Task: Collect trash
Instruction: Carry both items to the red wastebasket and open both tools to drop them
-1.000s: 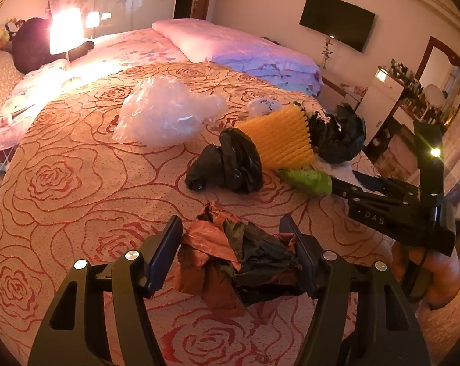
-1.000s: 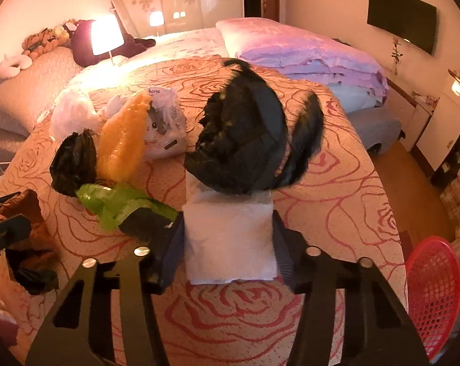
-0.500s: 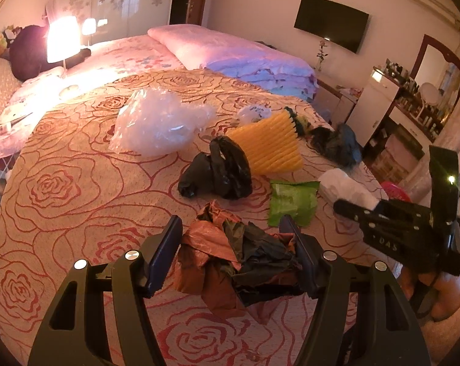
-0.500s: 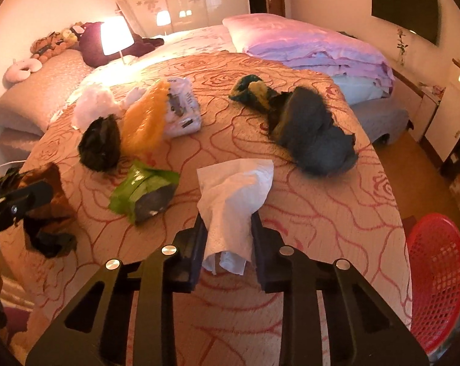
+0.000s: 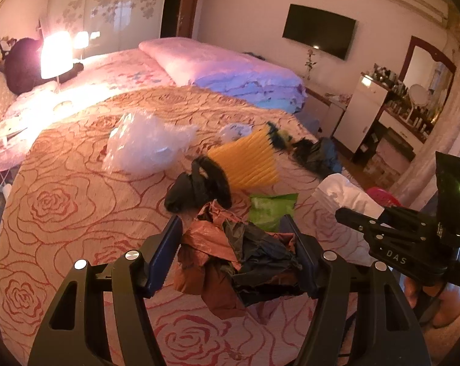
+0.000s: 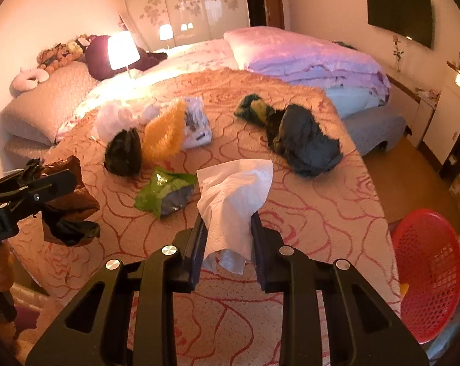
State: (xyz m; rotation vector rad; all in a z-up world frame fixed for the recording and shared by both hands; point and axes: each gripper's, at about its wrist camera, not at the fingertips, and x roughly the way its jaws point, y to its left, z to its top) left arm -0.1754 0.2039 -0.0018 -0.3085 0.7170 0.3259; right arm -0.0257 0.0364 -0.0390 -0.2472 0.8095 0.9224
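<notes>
The right gripper (image 6: 226, 241) pinches a crumpled white paper tissue (image 6: 234, 201) above the rose-patterned orange bedspread (image 6: 306, 228), its jaws having just closed on it; the left gripper (image 5: 237, 253) clamps a crinkled brown-and-black plastic bag (image 5: 239, 253). Both look light, soft and easily torn, so bunched middles likely hold best

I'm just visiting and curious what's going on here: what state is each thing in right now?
left gripper: shut on brown and black bag wad, lifted
right gripper: shut on white tissue, lifted
green wrapper: lying flat on bedspread
yellow ribbed bag: lying on bedspread
red basket: beside bed, upright
lamp: lit
</notes>
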